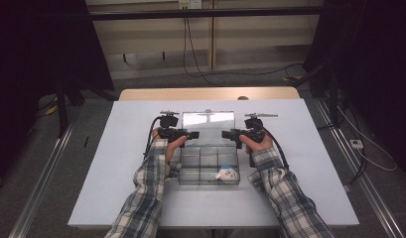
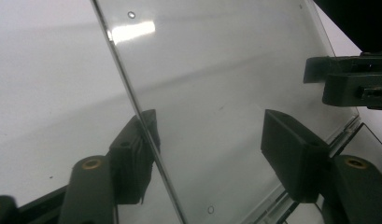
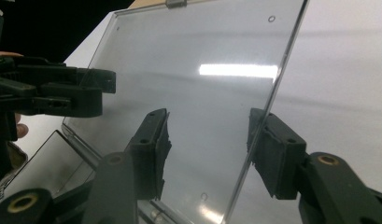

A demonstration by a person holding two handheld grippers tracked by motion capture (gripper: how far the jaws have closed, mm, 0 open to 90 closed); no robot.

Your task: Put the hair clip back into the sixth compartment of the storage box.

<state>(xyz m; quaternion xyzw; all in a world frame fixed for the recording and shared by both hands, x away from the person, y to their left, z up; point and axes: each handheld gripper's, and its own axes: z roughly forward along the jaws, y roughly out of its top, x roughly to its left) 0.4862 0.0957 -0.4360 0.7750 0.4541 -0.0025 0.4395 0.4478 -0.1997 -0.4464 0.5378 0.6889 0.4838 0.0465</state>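
Box (image 1: 209, 166) compartment: pale item (image 1: 227, 173) (maybe cloth).

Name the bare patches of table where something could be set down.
Free: the white table left of the left claw, right of the right claw, and beyond the raised lid. Crowded: the middle, around the clear compartment box.

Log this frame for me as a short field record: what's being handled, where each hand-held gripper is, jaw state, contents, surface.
object: clear plastic compartment box, lid raised
left hand-held gripper: at the lid's left edge, jaws open with the edge between them
right hand-held gripper: at the lid's right edge, jaws open with the edge between them
contents: small white item in a near right compartment; cannot tell what it is
surface: white table
person: plaid sleeves, both forearms beside the box
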